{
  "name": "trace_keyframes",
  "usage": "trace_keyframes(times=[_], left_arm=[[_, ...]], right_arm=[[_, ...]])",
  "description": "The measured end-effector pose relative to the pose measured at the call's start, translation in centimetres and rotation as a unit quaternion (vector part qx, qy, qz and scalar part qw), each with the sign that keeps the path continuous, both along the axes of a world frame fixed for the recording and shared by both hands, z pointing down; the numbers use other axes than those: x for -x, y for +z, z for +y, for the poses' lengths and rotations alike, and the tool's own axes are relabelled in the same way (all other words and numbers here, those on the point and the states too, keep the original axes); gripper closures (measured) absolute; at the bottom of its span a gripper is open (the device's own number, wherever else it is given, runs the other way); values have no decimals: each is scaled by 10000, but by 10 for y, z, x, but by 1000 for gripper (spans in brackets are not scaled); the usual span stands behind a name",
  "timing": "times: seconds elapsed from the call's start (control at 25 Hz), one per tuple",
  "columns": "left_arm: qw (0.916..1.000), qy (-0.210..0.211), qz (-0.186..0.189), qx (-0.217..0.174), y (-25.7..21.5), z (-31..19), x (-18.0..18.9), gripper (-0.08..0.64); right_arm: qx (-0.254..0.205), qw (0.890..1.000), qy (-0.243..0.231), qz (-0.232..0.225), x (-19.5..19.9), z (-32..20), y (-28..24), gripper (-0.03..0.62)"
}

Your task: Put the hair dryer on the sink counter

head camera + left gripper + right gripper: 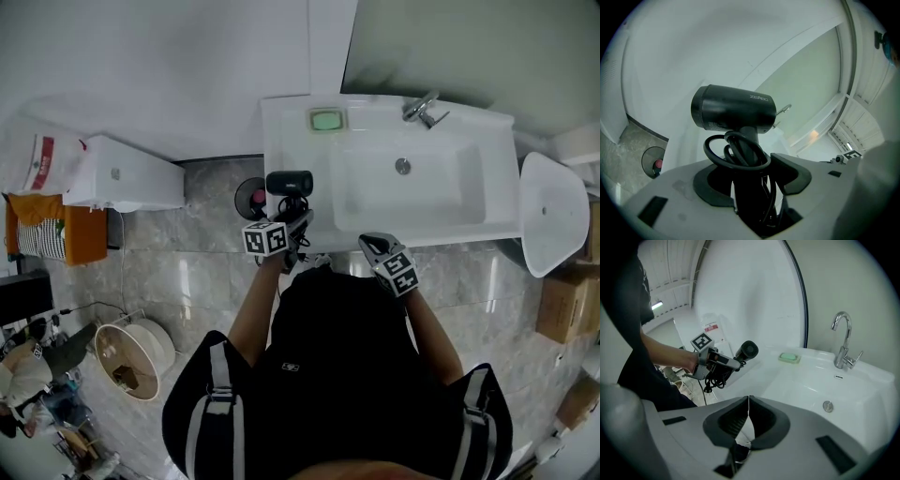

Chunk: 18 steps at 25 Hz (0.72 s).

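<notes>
A black hair dryer (289, 183) (733, 112) with its cord coiled round the handle is held upright, my left gripper (298, 221) (750, 180) shut on the handle. It hangs over the left part of the white sink counter (286, 122), near its front edge. In the right gripper view the hair dryer (746, 350) sits above the counter's left end. My right gripper (373, 246) (748, 401) is shut with nothing in it, at the counter's front edge in front of the basin (403, 192).
A green soap (327, 119) in its dish lies at the counter's back left. The chrome faucet (424, 108) (842, 341) stands behind the basin. A round drain (250, 195) sits in the floor left of the counter. A white lid-like object (553, 211) is to the right.
</notes>
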State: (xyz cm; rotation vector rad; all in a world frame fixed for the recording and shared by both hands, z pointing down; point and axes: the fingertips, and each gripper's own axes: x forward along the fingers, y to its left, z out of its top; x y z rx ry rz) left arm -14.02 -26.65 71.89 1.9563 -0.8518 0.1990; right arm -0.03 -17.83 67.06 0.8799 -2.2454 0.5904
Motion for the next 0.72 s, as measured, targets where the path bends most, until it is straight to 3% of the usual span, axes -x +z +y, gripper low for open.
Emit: trace_keyframes(times=[0.36,0.72], left_arm=[[9980,23,-409,472,30,-14,-8,321],[9957,-6,-672,638,52,-26,-12,321]], right_arm=[[38,9999,123,-93,1,-4,-2,531],[23,9999,90,-132,5,-10,-4,531]])
